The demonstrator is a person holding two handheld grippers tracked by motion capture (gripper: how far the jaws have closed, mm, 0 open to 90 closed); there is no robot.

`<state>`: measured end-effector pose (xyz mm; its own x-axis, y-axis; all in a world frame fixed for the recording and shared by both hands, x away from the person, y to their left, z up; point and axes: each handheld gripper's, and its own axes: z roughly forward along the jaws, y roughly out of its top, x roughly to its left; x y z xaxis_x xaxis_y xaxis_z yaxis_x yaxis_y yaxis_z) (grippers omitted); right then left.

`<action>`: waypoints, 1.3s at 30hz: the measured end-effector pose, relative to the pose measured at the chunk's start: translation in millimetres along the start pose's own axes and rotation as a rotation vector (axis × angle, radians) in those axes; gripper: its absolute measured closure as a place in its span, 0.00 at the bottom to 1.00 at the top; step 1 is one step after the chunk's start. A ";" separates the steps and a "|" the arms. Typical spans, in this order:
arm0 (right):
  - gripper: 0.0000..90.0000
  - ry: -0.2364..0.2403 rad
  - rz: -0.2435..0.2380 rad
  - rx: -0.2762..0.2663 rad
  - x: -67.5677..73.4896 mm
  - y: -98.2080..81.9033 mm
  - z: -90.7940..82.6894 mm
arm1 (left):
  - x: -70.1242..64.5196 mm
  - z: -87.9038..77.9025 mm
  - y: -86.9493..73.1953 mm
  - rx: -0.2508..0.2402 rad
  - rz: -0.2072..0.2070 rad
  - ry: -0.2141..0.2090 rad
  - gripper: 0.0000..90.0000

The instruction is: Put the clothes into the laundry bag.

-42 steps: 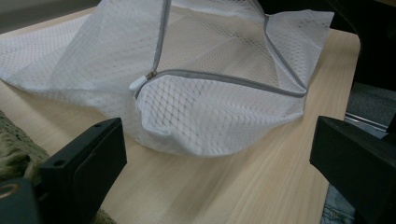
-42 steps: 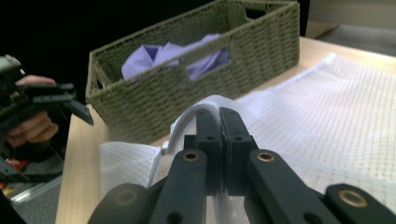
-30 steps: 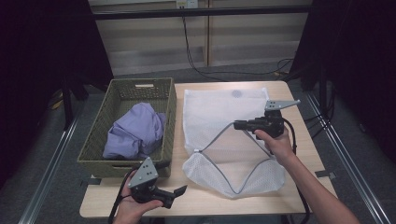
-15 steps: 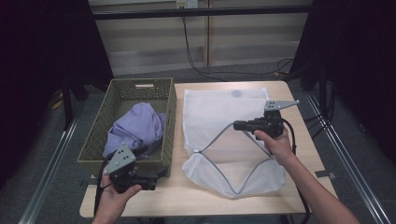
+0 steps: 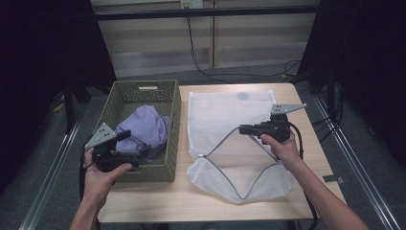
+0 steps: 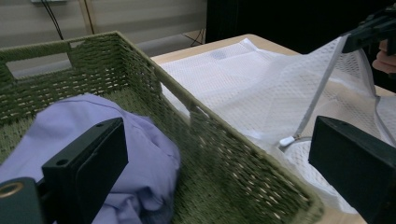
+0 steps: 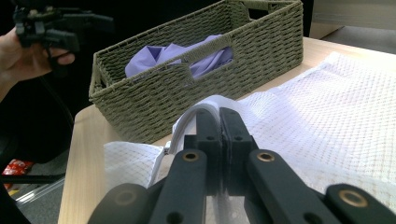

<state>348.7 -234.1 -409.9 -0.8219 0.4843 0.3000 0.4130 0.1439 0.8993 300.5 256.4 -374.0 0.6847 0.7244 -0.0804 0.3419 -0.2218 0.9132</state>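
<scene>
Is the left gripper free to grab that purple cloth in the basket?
Probably yes. The left gripper hangs open at the basket's near end, the purple cloth lies uncovered on top, and nothing sits between them.

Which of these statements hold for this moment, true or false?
1. The right gripper is shut on the mesh bag edge. True.
2. The left gripper is shut on the purple garment. False: its jaws stand open, holding nothing.
3. The purple garment lies in the wicker basket. True.
4. The mesh bag lies inside the basket. False: it lies on the table, beside the basket.
5. The bag's mouth is held open. True.
</scene>
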 end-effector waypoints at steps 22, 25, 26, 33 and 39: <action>0.98 0.005 0.013 0.010 -2.1 -3.5 3.4 | 67.6 56.1 8.0 0.131 -0.048 0.058 0.07; 0.98 0.004 0.009 0.011 -2.1 -3.5 4.0 | 78.3 67.2 2.8 0.185 -0.067 0.056 0.07; 0.98 0.005 0.008 0.013 -1.9 -3.4 4.3 | 81.4 69.9 1.2 0.205 -0.072 0.048 0.07; 0.98 0.006 0.012 0.017 -2.9 -4.3 5.9 | 94.3 90.1 -9.0 0.310 -0.082 0.071 0.08; 0.98 0.001 0.009 0.023 -2.4 -4.5 6.3 | 103.7 101.6 -18.0 0.393 -0.101 0.077 0.06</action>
<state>351.3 -230.5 -416.7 -0.8186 0.4848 0.3080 0.4289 0.1594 0.8892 430.7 269.2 -439.4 0.5900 0.7987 -0.1185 0.6349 -0.3683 0.6792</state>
